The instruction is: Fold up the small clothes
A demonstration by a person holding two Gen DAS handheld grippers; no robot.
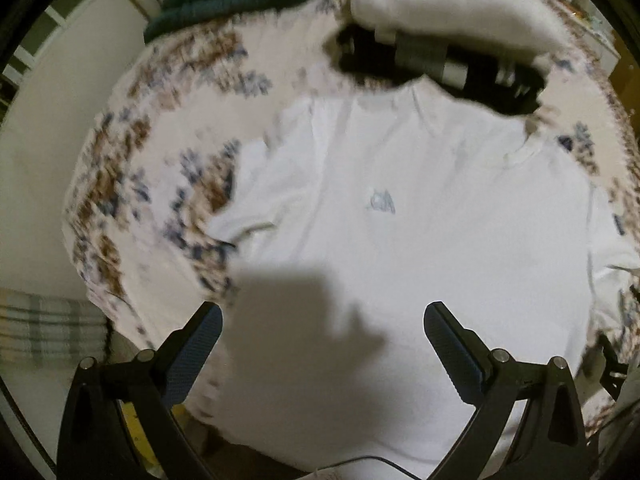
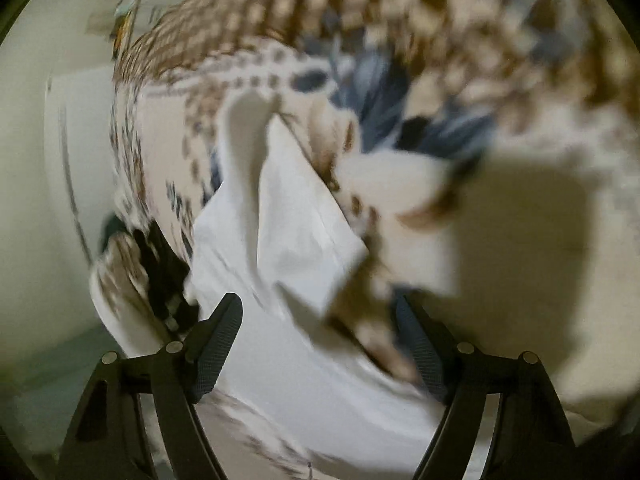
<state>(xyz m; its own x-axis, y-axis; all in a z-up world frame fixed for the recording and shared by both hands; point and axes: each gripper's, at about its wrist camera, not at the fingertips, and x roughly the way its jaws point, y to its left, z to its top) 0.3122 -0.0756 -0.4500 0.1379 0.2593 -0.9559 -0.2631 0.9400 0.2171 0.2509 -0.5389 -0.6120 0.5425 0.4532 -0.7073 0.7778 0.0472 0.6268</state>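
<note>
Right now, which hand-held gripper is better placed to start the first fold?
Probably right: the open right hand-held gripper is close over the white cotton T-shirt's sleeve; the left hangs open above its hem.

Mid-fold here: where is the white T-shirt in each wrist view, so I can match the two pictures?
Left wrist: the white T-shirt lies spread flat across the centre, small grey logo up, ahead of the open left gripper.
Right wrist: blurred; it runs from lower centre up to a sleeve at centre-left, between the fingers of the open right gripper.
Shared landmark: the brown-and-blue floral bedspread underneath.
</note>
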